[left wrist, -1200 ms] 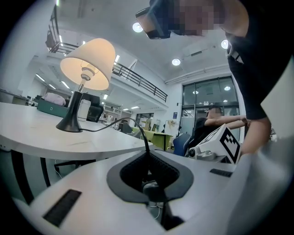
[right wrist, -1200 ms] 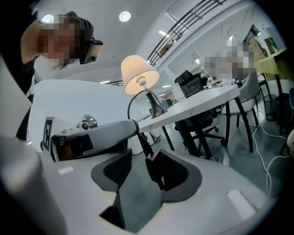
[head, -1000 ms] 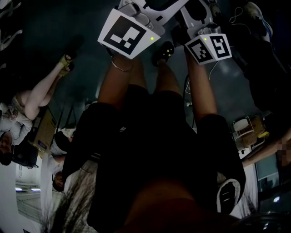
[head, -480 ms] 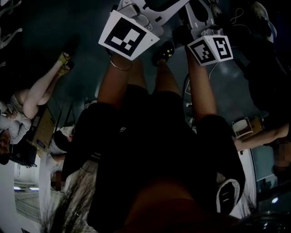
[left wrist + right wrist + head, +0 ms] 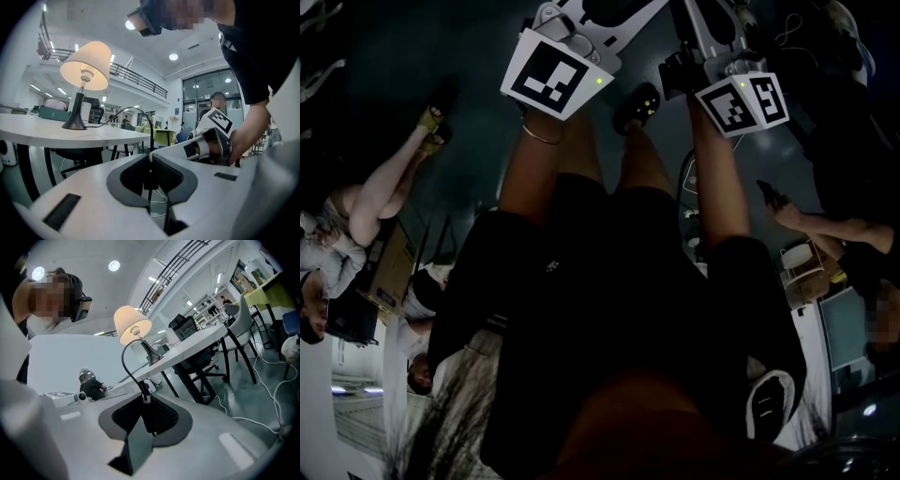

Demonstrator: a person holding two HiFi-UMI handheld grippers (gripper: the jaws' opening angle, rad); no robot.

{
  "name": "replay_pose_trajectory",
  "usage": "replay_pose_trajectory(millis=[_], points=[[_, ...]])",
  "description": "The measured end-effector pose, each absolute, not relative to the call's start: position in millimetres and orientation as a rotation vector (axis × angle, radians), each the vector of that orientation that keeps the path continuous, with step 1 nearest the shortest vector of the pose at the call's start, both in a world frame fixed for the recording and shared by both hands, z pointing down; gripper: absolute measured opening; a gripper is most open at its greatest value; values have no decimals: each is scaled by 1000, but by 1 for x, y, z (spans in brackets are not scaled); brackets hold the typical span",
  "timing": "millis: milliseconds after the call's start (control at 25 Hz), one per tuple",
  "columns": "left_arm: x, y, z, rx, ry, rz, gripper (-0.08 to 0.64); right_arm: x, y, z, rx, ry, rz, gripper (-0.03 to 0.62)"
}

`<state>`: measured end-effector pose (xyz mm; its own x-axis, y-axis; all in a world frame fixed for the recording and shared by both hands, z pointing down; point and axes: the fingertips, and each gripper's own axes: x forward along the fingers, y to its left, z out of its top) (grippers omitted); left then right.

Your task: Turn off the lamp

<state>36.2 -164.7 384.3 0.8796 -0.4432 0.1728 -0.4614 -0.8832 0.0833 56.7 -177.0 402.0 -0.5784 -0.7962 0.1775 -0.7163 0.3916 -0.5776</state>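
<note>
The white tabletop (image 5: 28, 129) lies at 9 o'clock in the left gripper view, with a dark office chair (image 5: 77, 155) tucked beneath it. The lit lamp (image 5: 86, 65) stands upright on it at 10 o'clock. The left hand-held gripper (image 5: 150, 159) is closed on the black lamp cord (image 5: 152, 140), which arches over from the lamp base. The right hand-held gripper (image 5: 146, 399), whose jaws have just been closing, is clamped on the same cord.

A white bench (image 5: 42, 132) was seen w/ a lit lamp (image 5: 85, 65) stood upright on it, near the edge; a black cord (image 5: 151, 135) was led off its base.
</note>
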Motion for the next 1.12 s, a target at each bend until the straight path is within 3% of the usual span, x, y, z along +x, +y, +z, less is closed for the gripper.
replay_pose_trajectory(millis=[1120], points=[[29,-151,460,2850,-757,264,63,64,-173,391,-1262,2363,-1041,60]])
